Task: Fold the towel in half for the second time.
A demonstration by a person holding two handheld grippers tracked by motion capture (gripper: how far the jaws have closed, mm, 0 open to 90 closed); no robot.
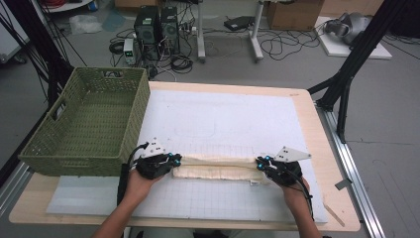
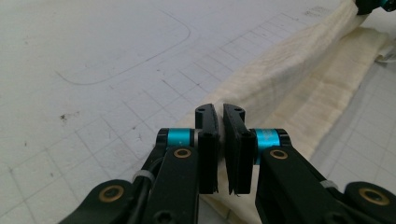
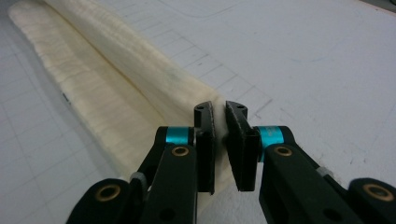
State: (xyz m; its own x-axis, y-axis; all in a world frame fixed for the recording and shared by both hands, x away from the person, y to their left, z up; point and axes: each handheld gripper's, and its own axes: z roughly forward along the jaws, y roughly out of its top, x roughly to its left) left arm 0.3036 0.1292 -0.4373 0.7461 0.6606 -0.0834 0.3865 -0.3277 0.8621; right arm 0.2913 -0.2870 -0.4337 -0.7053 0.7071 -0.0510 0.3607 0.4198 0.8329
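Towel (image 1: 214, 166), cream, folded into a long strip, lying on the white gridded mat (image 1: 223, 119) of the surface, right of a green woven basket (image 1: 89, 124). Left tongs (image 1: 174, 159) pinch its left end; right tongs (image 1: 259, 162) pinch its right end.

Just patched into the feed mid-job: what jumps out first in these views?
A long cream towel, folded into a narrow strip, lies across the near part of the white gridded mat. The left gripper pinches one end and the right gripper the other, jaws nearly closed on the cloth in both gripper views. A green woven basket sits empty at the table's left edge.
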